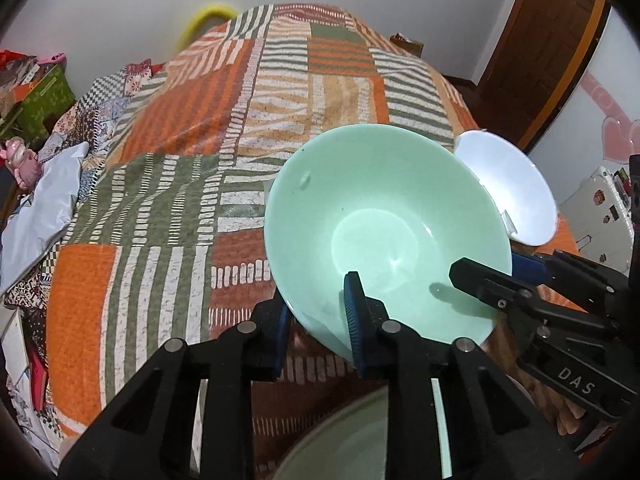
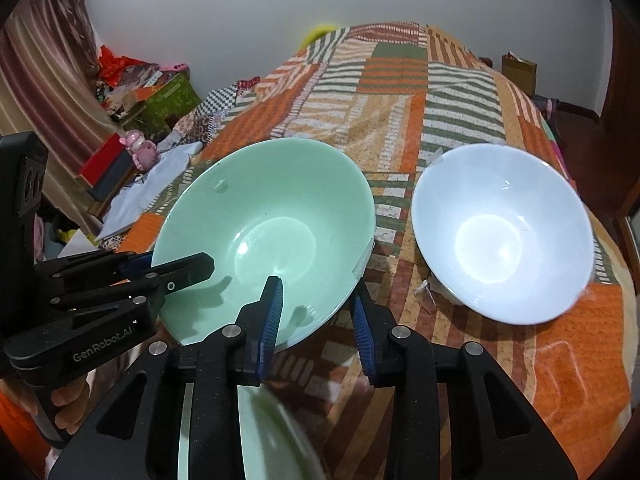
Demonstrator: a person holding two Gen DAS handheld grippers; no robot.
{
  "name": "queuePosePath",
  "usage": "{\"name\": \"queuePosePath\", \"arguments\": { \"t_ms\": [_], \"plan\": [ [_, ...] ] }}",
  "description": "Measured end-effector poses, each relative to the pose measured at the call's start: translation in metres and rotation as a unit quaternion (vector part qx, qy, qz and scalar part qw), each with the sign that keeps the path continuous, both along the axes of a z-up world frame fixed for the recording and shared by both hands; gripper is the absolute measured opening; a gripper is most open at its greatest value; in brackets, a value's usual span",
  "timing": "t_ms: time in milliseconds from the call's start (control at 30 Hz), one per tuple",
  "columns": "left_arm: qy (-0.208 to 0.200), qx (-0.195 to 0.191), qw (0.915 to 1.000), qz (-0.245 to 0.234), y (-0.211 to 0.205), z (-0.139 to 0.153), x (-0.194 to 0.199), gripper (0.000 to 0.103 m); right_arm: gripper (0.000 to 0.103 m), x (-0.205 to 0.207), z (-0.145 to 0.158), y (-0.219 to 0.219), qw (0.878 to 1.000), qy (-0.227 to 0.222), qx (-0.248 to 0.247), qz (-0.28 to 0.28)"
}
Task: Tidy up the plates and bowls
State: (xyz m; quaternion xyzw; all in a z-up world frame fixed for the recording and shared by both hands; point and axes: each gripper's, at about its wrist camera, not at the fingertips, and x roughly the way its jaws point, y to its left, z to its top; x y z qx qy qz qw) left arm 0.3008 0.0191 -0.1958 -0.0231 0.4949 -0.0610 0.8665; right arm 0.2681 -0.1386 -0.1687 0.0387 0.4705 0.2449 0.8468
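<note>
Green bowl (image 2: 264, 232) up off the bed (image 1: 200, 160), tilted, beside white bowl (image 2: 504, 232). Left gripper (image 1: 320, 332) and right gripper (image 2: 316, 320) both pinching its rim. Probably hard, slippery, breakable. Best held by the rim.

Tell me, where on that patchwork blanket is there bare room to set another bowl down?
Most room lies beyond the green bowl and white bowl, toward the blanket's far end. A narrower strip runs between the two bowls. The near edge is crowded: both grippers clamp the green bowl's rim, above another green dish.
</note>
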Motion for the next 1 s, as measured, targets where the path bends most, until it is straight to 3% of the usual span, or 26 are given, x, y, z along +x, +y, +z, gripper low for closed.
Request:
{"name": "queuePosePath", "arguments": {
  "t_ms": [567,1000],
  "plan": [
    [-0.065,-0.012,0.9976,0.02,0.011,0.071,-0.08,0.025,0.031,-0.053,0.055,0.01,0.998,-0.061,0.012,0.017],
    [-0.094,-0.016,0.9945,0.043,0.035,0.097,-0.135,0.025,0.031,-0.089,0.069,0.032,0.996,-0.082,0.02,0.041]
  ]
}}
